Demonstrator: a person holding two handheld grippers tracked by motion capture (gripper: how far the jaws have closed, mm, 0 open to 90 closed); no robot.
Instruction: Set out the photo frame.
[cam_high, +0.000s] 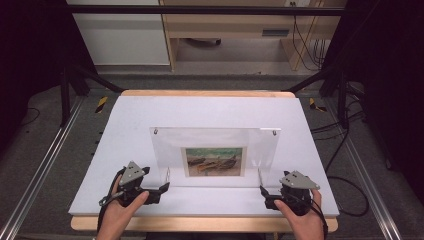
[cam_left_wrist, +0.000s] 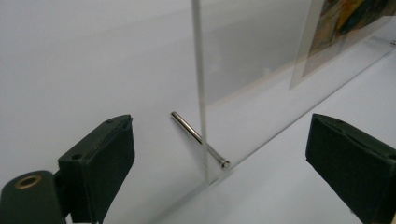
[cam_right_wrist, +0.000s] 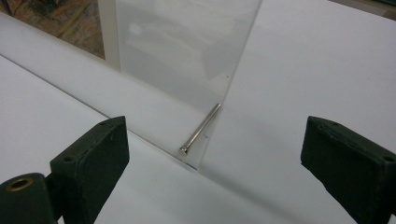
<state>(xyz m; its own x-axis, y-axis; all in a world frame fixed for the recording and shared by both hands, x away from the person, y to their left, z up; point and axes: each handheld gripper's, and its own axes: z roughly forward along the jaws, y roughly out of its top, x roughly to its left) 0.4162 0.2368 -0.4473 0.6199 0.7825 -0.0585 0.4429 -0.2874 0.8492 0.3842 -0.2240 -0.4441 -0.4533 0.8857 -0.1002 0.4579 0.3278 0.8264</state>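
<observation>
A clear acrylic picture frame (cam_high: 215, 145) stands upright on the white table (cam_high: 150, 110), holding a small painting of boats (cam_high: 214, 161). My left gripper (cam_high: 162, 187) rests at the frame's lower left corner. In the left gripper view its jaws (cam_left_wrist: 222, 140) stand wide open on either side of the frame's edge (cam_left_wrist: 243, 60) and a metal pin (cam_left_wrist: 198, 137), touching neither. My right gripper (cam_high: 263, 192) sits at the lower right corner. Its jaws (cam_right_wrist: 217, 140) are likewise open around the pane (cam_right_wrist: 182, 46) and its pin (cam_right_wrist: 201, 128).
Small screws mark the frame's top corners (cam_high: 156, 131). The table's wooden front edge (cam_high: 200, 224) runs just below both hands. Metal rails (cam_high: 45, 165) flank the table, cables (cam_high: 345, 150) lie on the floor at the right, and a wooden desk (cam_high: 235, 30) stands behind.
</observation>
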